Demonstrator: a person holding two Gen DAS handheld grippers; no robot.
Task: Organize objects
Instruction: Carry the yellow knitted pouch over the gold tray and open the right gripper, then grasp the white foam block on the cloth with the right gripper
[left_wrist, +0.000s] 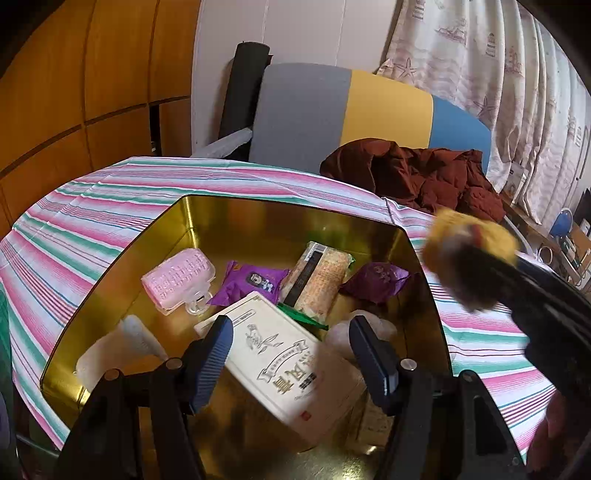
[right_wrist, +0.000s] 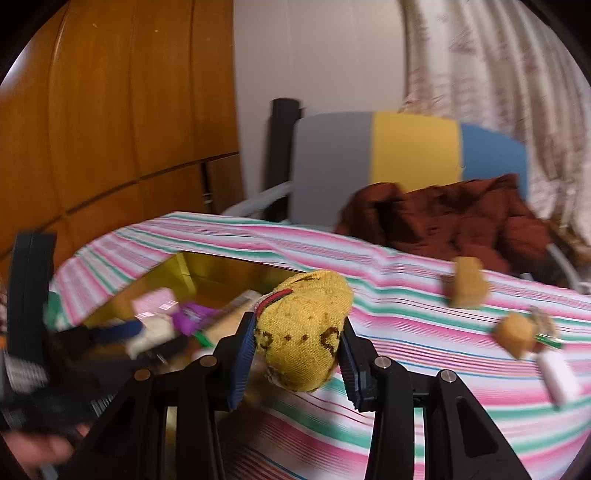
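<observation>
Right tool (right_wrist: 298, 347): clenched on a rolled yellow sock (right_wrist: 306, 332), blue pads pressing both sides of it. The sock is sitting above the striped cloth (right_wrist: 424, 317) covering the worktop, just beside the right edge of the gold tin (right_wrist: 207, 266). In the left wrist view the same sock (left_wrist: 469, 236) is showing blurred at the tin's right rim, w/ the right tool's black body behind it.

Left tool (left_wrist: 291, 354): released, jaws standing apart, nothing pinched between them. It is hovering over the gold tin (left_wrist: 110, 280), pointing down into it.

Tin contents, left wrist view:
- white box w/ printed script (left_wrist: 280, 365), lying flat under the left tool's jaws, tilted diagonally.
- pink soft pack (left_wrist: 177, 277), near the left wall.
- purple packet (left_wrist: 255, 280), center, just beside the pink pack.
- long orange-speckled wrapped bar (left_wrist: 317, 277), partly overlapping the white box's far corner.
- purple wrapped item (left_wrist: 376, 280), near the right wall.
- white translucent item (left_wrist: 118, 347) at the near left; type: cannot tell.

Still lying on the cloth, right wrist view, well apart from the tin: two tan blocks (right_wrist: 467, 282) and (right_wrist: 517, 332), plus a small white piece (right_wrist: 557, 373). All three are blurred.

A dark red garment (right_wrist: 461, 218) is lying at the far edge of the worktop.
</observation>
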